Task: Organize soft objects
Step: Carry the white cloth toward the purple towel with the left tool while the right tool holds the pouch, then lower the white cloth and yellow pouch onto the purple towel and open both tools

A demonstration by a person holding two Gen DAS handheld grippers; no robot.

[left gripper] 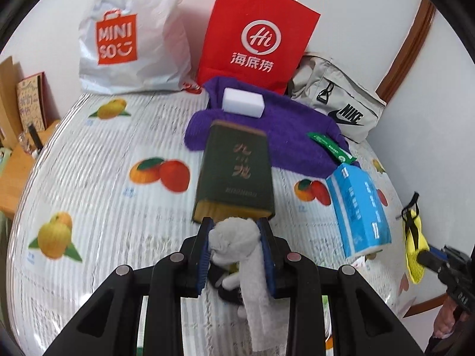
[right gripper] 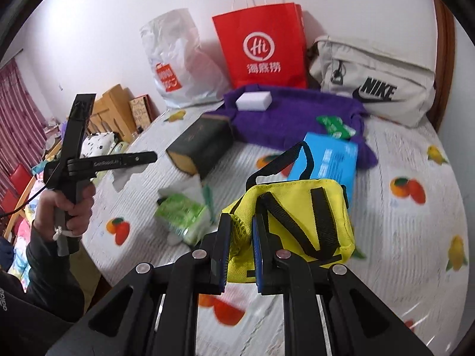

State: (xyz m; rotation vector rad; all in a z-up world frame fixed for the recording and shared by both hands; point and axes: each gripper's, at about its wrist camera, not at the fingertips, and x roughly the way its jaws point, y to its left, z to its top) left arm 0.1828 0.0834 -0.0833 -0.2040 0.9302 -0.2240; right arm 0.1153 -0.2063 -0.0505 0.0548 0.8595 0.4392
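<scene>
My left gripper (left gripper: 234,231) is shut on a grey plush toy (left gripper: 234,237) with a white cloth strip hanging from it, held above the table. My right gripper (right gripper: 241,231) is shut on the mesh edge of a yellow pouch (right gripper: 299,216) with black straps, held above the table; the pouch also shows in the left wrist view (left gripper: 414,246). A purple towel (left gripper: 267,130) lies at the back with a white sponge (left gripper: 243,102) on it. A green tissue pack (right gripper: 184,213) lies on the table left of my right gripper.
A dark green box (left gripper: 234,172) and a blue tissue pack (left gripper: 359,210) lie on the fruit-print tablecloth (left gripper: 89,178). A white Miniso bag (left gripper: 130,38), a red paper bag (left gripper: 255,35) and a beige Nike bag (left gripper: 338,103) stand along the wall. A small green packet (left gripper: 331,146) rests on the towel.
</scene>
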